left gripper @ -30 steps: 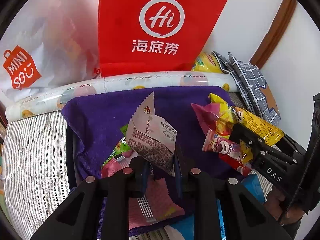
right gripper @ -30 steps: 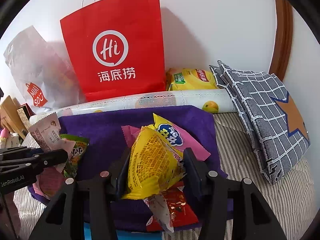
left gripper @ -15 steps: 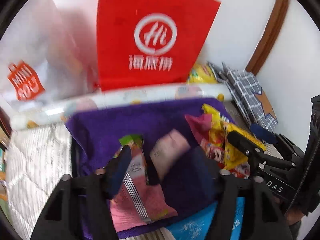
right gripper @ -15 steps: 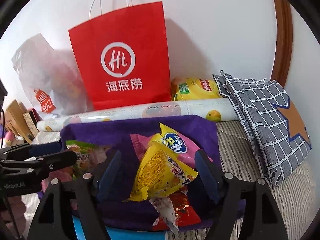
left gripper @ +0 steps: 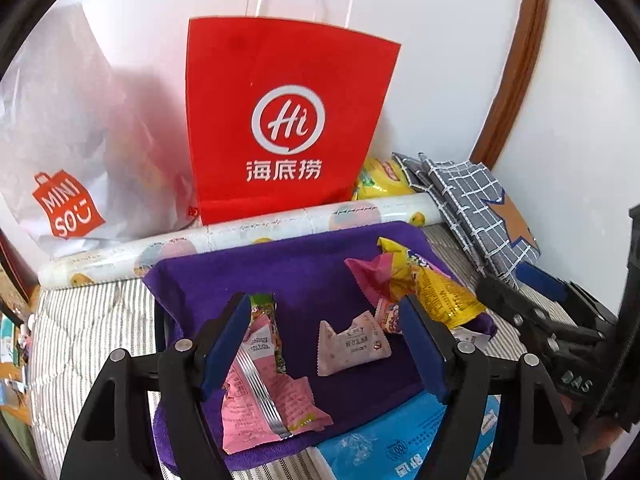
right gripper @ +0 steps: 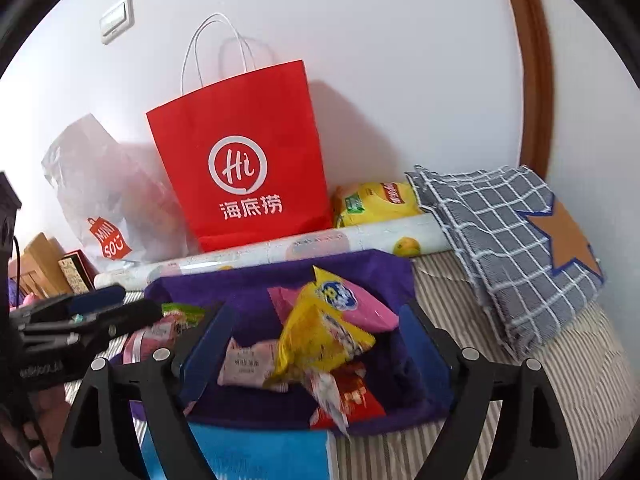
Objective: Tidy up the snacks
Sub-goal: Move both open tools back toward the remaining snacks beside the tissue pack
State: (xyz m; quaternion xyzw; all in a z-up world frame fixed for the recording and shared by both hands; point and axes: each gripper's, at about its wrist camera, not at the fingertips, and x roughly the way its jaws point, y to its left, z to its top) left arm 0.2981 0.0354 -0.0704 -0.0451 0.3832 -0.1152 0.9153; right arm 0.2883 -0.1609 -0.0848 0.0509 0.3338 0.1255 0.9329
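Left wrist view: left gripper [left gripper: 326, 336] jaws wide, just been opening, gripping nothing; small pale pink snack packet [left gripper: 352, 342] lies loose between them on purple cloth [left gripper: 280, 276], long axis left-right. Right wrist view: right gripper [right gripper: 316, 348] also wide, just opened, touching nothing; crinkled yellow snack bag [right gripper: 320, 336] rests on the cloth between them, long axis tilted, top corner pointing away.

A plain white wall [right gripper: 400, 80] is rising behind a striped bedding surface [right gripper: 560, 380], catching soft, even light. A curved brown wooden frame [right gripper: 534, 80] is running up the wall at the right, and a white switch plate [right gripper: 117, 20] is sitting high at the left.
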